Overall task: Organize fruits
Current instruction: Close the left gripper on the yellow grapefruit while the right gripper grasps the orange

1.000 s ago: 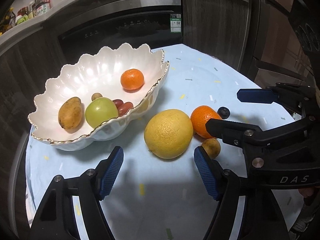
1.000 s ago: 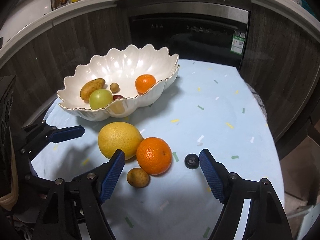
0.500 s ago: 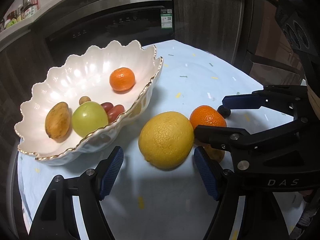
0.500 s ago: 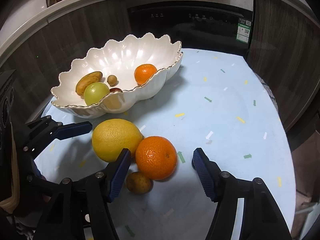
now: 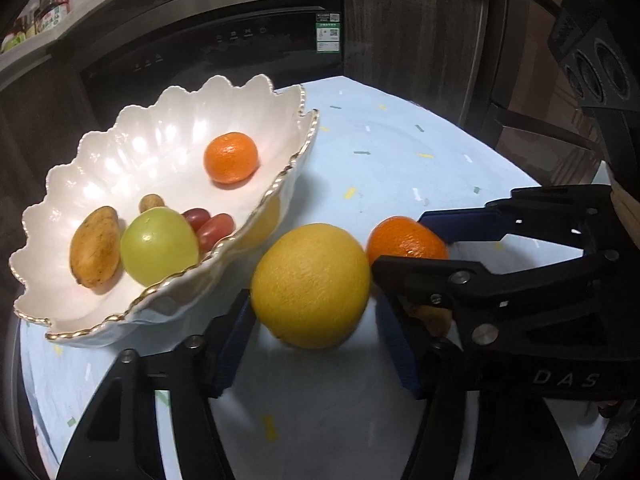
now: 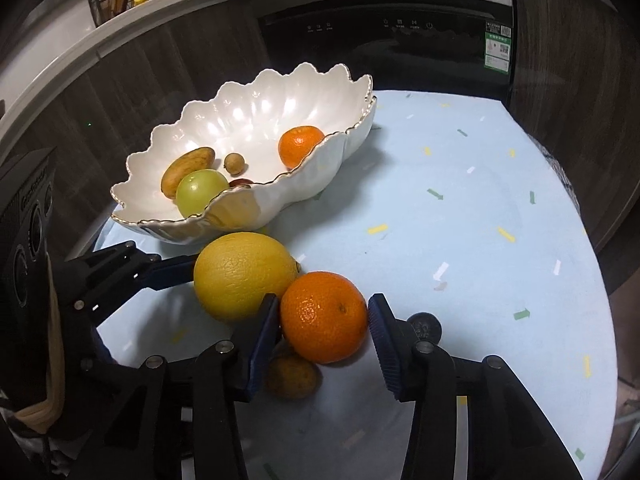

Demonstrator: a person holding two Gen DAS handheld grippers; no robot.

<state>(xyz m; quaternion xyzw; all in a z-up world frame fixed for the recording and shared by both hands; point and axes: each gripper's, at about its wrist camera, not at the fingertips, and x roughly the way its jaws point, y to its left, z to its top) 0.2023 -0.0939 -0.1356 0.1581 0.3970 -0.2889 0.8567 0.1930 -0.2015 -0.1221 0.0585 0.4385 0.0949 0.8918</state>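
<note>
Two grippers closed in over the desk (image 6: 460, 240): the left gripper (image 5: 316, 332) bracketed a yellow citrus (image 5: 310, 284), the right gripper (image 6: 324, 340) pinched an orange (image 6: 324, 316).

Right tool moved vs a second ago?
Yes: the right tool advanced toward the bowl; its jaws have just been closing, with the orange between them.

Each hand-held gripper (image 6: 324, 344) is black — ribbed blue pads, silver screws, white "DAS" lettering.
</note>
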